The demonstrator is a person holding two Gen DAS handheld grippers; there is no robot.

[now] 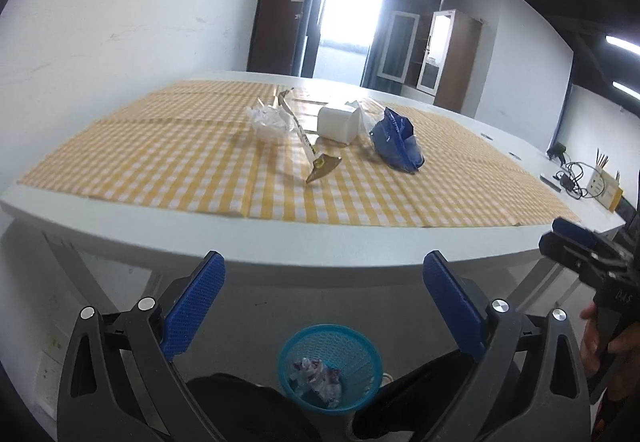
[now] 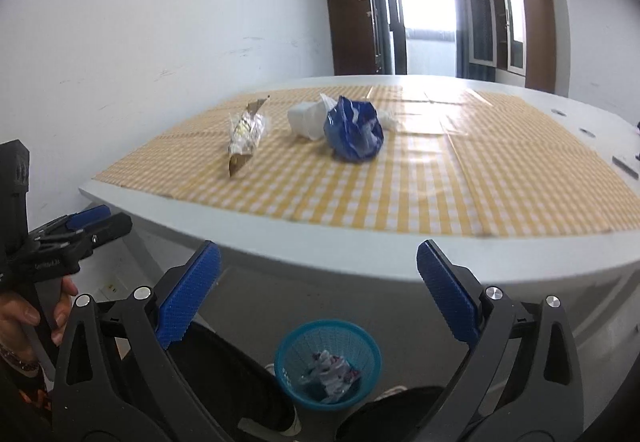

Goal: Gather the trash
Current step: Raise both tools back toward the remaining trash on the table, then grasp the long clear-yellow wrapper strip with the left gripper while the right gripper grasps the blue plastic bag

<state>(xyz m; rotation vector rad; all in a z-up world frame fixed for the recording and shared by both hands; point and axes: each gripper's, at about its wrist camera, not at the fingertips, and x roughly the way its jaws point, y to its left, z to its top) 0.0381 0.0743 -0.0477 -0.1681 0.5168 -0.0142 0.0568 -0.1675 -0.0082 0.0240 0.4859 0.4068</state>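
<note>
Below the table edge [image 1: 280, 254], a blue basket [image 1: 330, 366] holds crumpled wrappers [image 1: 318, 378].

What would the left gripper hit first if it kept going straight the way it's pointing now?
Probably the near edge of the table: the open, empty left gripper points at it, above the blue basket. Depth is uncertain.

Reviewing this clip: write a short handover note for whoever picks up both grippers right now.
Left gripper: jaws open, empty. Right gripper: jaws open, empty.
Done: some crumpled wrappers lie in the blue basket on the floor below the table edge.
Left on the checked cloth: blue bag, white cup, long gold wrapper, clear plastic wad.
Next: probably pick these up and drop them in the basket.
</note>
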